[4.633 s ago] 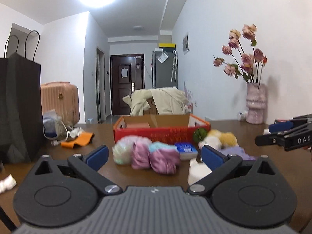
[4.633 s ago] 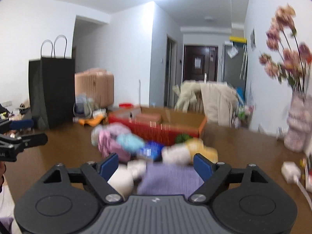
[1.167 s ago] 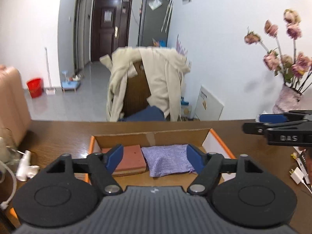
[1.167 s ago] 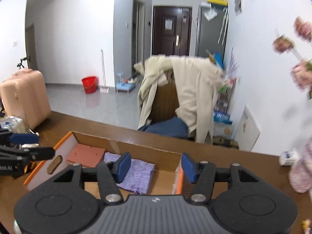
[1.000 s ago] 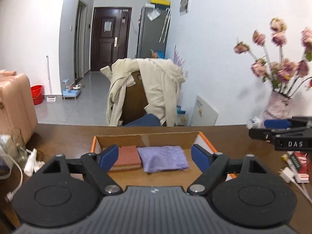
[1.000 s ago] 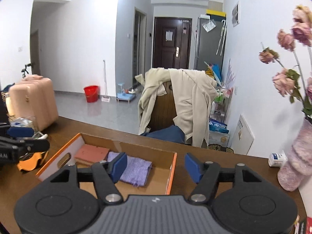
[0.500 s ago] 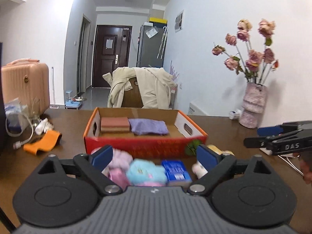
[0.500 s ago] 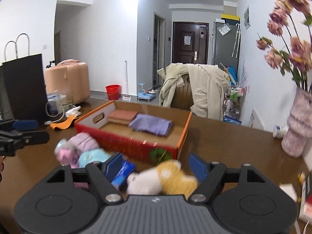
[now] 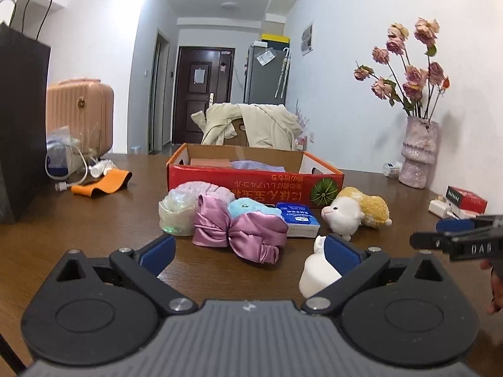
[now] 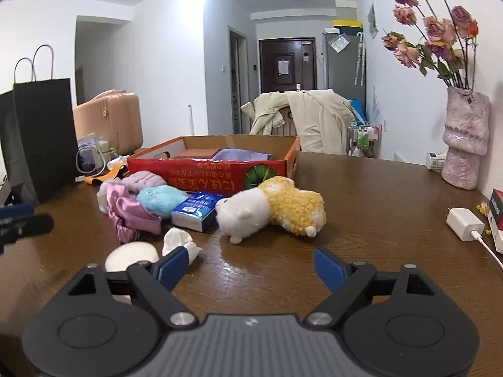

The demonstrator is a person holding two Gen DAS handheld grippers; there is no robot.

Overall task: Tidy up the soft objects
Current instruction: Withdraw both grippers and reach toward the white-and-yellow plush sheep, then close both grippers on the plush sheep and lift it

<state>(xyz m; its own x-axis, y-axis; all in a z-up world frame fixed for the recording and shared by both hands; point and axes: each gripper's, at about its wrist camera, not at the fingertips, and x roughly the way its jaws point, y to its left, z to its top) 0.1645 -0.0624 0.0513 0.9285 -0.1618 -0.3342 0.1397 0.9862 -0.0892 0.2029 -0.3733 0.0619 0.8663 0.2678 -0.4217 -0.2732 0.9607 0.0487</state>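
soft objects lie grouped on the wooden table (image 10: 361,188) in front of the red cardboard box (image 9: 251,183): satin bow (image 9: 239,235), blue plush (image 10: 162,201), white-and-yellow plush sheep (image 10: 270,209), white sock (image 10: 177,240). a purple cloth (image 10: 239,155) lies inside the box. left gripper (image 9: 248,254) and right gripper (image 10: 251,265): jaws opening, nothing between them, both above the table.

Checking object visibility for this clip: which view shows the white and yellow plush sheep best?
The right wrist view: the plush sheep lies large, central and unblocked, head to tail. The left wrist view shows the same plush sheep smaller, off to the right, still whole.
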